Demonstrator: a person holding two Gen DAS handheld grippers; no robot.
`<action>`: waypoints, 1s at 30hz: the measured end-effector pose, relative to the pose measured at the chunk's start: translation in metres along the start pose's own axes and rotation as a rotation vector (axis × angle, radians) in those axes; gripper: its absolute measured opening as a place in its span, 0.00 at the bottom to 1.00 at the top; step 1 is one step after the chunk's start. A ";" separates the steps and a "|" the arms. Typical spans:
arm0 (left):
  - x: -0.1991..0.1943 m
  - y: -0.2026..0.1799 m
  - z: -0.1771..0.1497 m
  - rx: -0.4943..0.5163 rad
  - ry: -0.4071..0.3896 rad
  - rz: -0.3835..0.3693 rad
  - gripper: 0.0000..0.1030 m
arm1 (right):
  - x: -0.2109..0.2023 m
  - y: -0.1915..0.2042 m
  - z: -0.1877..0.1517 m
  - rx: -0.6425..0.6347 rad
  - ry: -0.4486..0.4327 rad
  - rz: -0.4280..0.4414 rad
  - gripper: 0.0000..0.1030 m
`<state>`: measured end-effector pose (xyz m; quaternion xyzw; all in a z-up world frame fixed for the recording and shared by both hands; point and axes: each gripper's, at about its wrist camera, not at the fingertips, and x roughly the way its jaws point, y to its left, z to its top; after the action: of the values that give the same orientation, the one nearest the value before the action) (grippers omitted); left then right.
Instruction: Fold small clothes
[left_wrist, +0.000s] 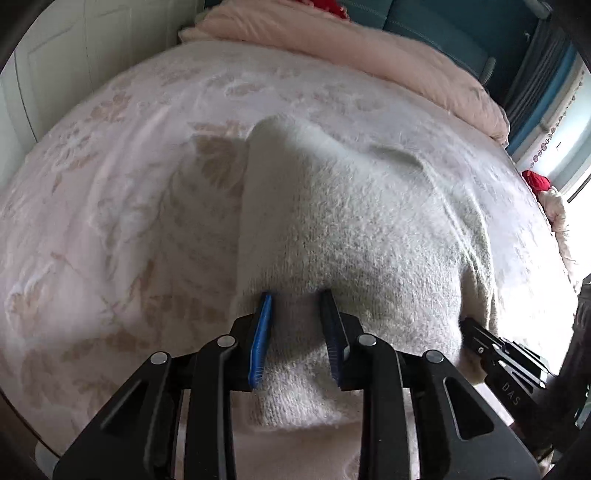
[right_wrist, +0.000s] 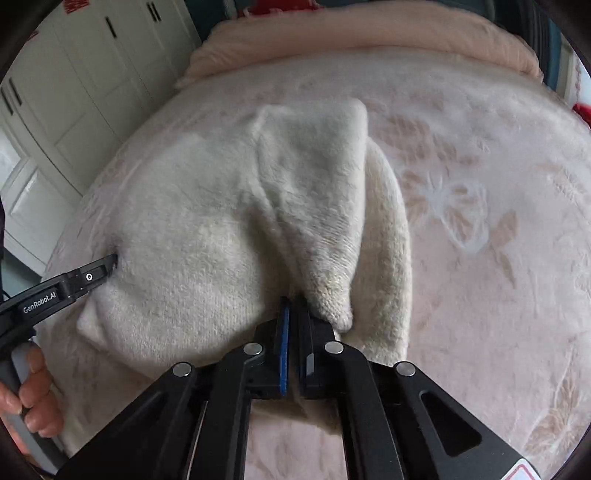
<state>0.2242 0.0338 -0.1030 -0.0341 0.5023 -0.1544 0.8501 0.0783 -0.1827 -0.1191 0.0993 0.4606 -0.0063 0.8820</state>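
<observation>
A fluffy white knitted garment (left_wrist: 351, 229) lies on the bed and also shows in the right wrist view (right_wrist: 207, 236), with one part folded over its right side (right_wrist: 317, 177). My left gripper (left_wrist: 295, 306) has its blue-padded jaws apart, with the garment's near edge lying between them. It shows from the side in the right wrist view (right_wrist: 110, 264), pressed into the garment's left edge. My right gripper (right_wrist: 293, 308) is shut on the near edge of the folded part. It shows in the left wrist view (left_wrist: 476, 332) at the garment's right edge.
The bed (right_wrist: 480, 229) has a pale pink cover with a leaf pattern. A pink duvet (left_wrist: 369, 55) lies bunched along the far side. White cupboard doors (right_wrist: 85, 92) stand to the left. A red item (left_wrist: 537, 181) lies at the bed's right edge.
</observation>
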 end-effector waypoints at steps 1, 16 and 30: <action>-0.006 -0.002 0.001 0.015 -0.001 0.009 0.26 | -0.013 0.006 0.004 0.001 -0.015 0.015 0.05; -0.112 -0.045 -0.066 0.199 -0.181 0.182 0.83 | -0.088 -0.013 -0.076 0.110 -0.163 -0.143 0.77; -0.086 -0.033 -0.130 0.238 -0.185 0.249 0.83 | -0.075 -0.007 -0.129 0.051 -0.172 -0.230 0.82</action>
<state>0.0661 0.0407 -0.0878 0.1149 0.4006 -0.1028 0.9032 -0.0704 -0.1723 -0.1312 0.0673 0.3915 -0.1272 0.9089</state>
